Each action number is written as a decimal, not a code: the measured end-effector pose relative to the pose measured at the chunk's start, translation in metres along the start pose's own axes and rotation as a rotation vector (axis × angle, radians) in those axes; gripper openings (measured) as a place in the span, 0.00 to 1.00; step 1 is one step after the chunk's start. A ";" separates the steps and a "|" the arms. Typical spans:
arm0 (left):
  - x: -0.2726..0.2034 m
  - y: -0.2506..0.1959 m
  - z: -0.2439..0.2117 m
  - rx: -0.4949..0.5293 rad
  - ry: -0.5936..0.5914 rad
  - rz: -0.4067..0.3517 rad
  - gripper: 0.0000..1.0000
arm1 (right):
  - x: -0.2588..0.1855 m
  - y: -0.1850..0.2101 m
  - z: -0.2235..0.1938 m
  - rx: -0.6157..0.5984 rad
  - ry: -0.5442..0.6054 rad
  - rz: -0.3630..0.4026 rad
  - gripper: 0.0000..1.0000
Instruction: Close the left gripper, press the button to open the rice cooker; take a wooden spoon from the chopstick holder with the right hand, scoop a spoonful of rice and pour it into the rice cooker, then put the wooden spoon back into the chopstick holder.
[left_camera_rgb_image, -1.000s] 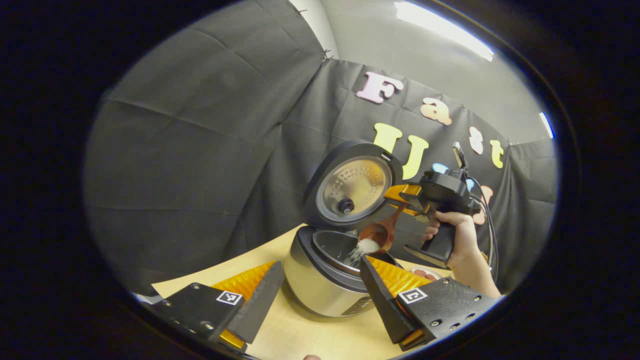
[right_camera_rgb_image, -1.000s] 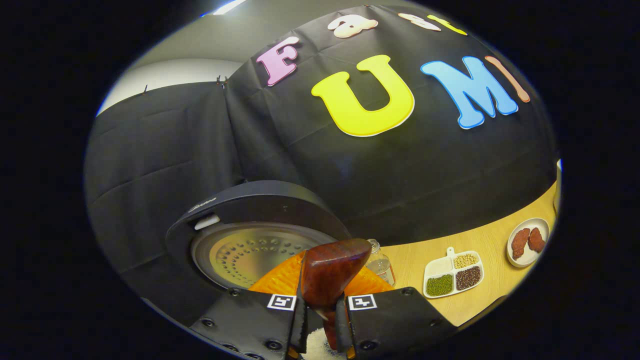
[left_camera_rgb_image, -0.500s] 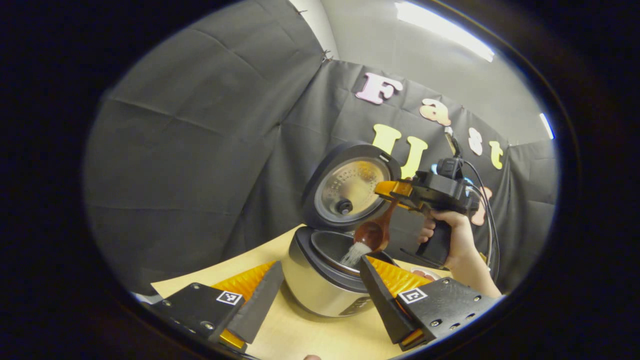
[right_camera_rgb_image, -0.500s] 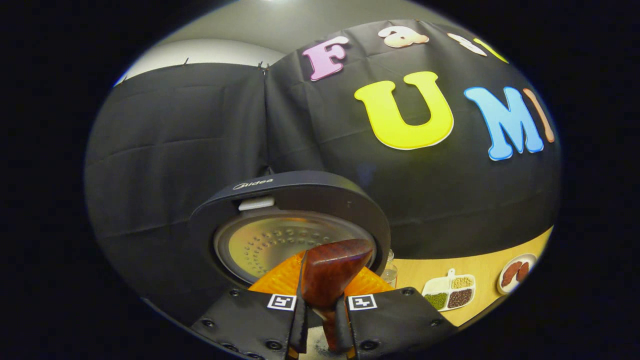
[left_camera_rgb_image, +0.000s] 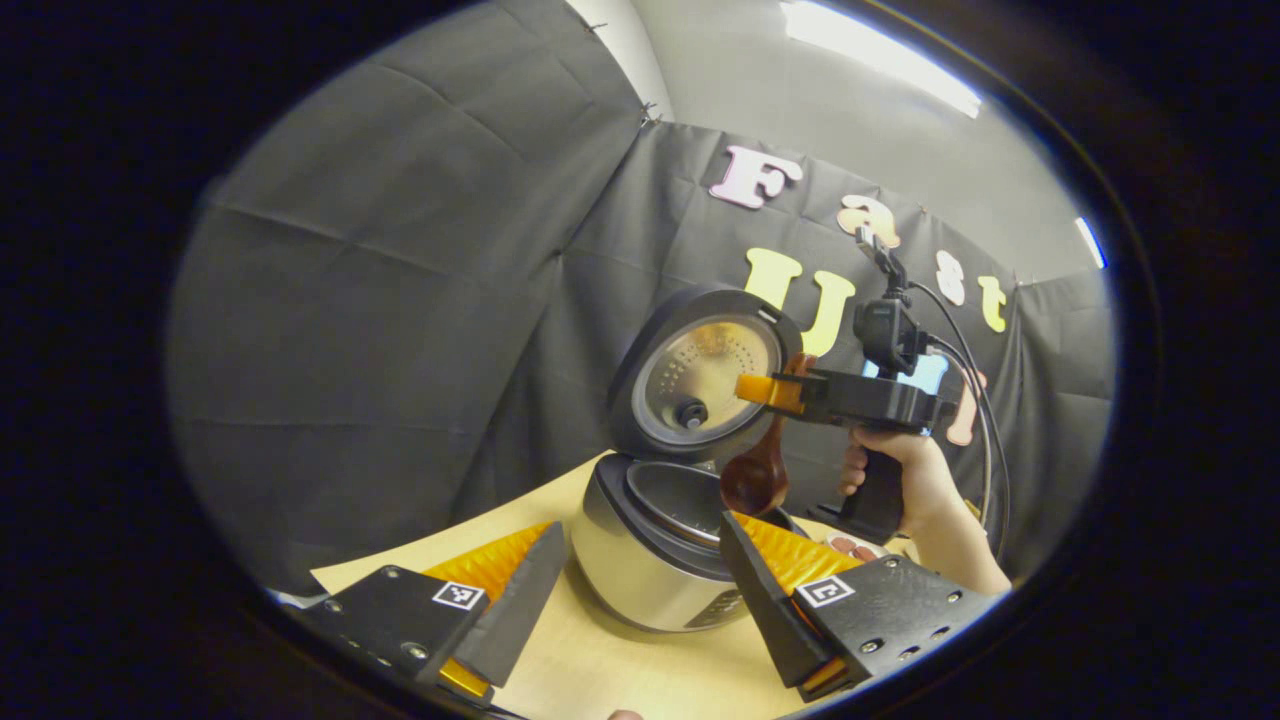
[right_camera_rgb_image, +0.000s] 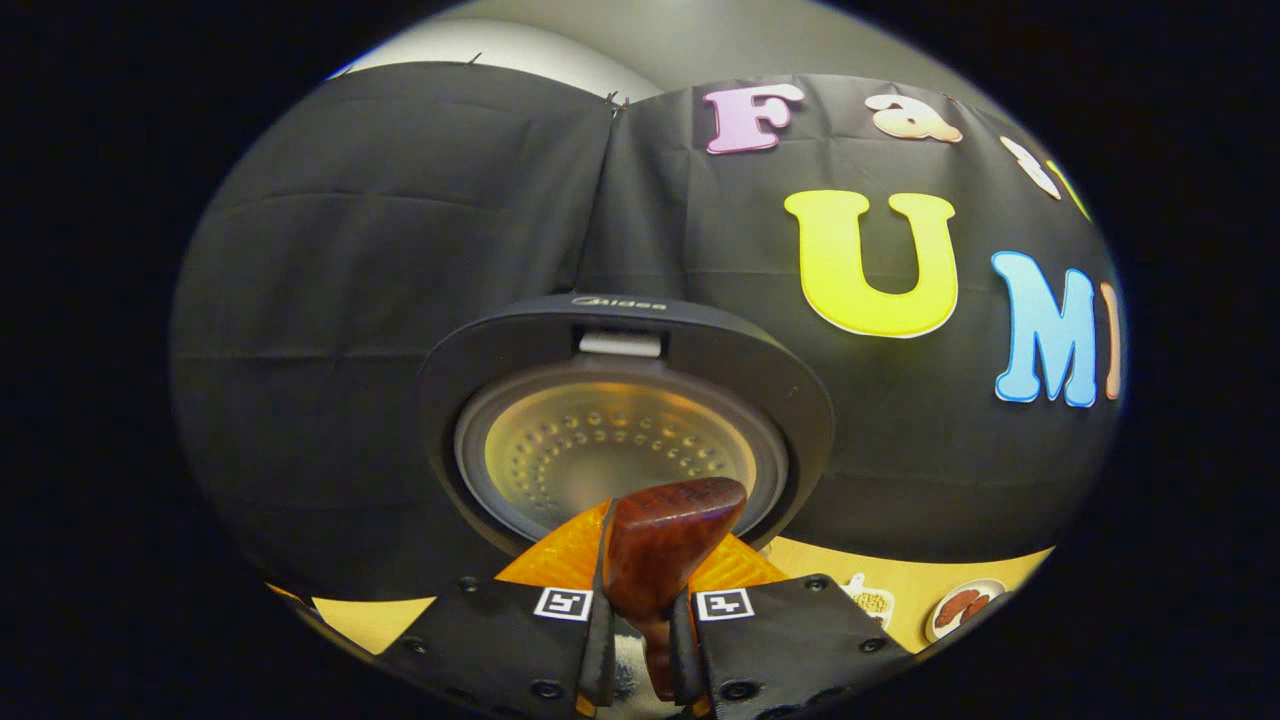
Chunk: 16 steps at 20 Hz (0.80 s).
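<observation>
The rice cooker (left_camera_rgb_image: 640, 560) stands open on the table, its lid (left_camera_rgb_image: 700, 375) tilted up and back. Above the inner pot (left_camera_rgb_image: 680, 495) a hand holds my right gripper (left_camera_rgb_image: 765, 388) level. It is shut on the handle of the wooden spoon (left_camera_rgb_image: 755, 478), which hangs bowl down over the pot's right rim with no rice showing in it. In the right gripper view the spoon handle (right_camera_rgb_image: 665, 540) sticks up between the fingers of the right gripper (right_camera_rgb_image: 640, 640), with the lid's (right_camera_rgb_image: 620, 400) metal inner plate straight ahead. My left gripper (left_camera_rgb_image: 640, 600) is open, low in front of the cooker, holding nothing.
The wooden table (left_camera_rgb_image: 620, 670) runs under the cooker. At the lower right of the right gripper view lie a white divided dish of beans (right_camera_rgb_image: 872, 600) and a small plate with brown pieces (right_camera_rgb_image: 965, 605). Black cloth closes the back and left.
The spoon tipped further and its rice ran out into the pot; it now hangs bowl down. The right gripper levelled out and turned to face the lid. The left gripper stayed put.
</observation>
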<state>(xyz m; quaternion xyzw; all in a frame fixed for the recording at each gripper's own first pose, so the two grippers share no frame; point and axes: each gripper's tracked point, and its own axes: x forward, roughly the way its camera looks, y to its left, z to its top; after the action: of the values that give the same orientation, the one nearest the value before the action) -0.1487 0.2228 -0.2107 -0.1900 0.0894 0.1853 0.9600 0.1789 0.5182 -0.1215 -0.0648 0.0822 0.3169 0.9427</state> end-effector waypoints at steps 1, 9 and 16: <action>-0.001 0.000 -0.002 0.000 0.002 0.003 0.97 | -0.003 0.006 0.001 -0.034 0.002 0.007 0.24; -0.004 -0.006 0.003 0.024 -0.007 -0.006 0.96 | -0.048 0.019 0.038 0.067 -0.083 0.090 0.24; -0.014 -0.047 -0.005 0.066 -0.008 -0.068 0.96 | -0.141 -0.029 0.092 0.186 -0.239 0.100 0.21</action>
<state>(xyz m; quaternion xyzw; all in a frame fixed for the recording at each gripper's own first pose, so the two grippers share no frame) -0.1433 0.1756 -0.1966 -0.1605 0.0852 0.1502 0.9718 0.0962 0.4282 -0.0016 0.0651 0.0017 0.3598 0.9308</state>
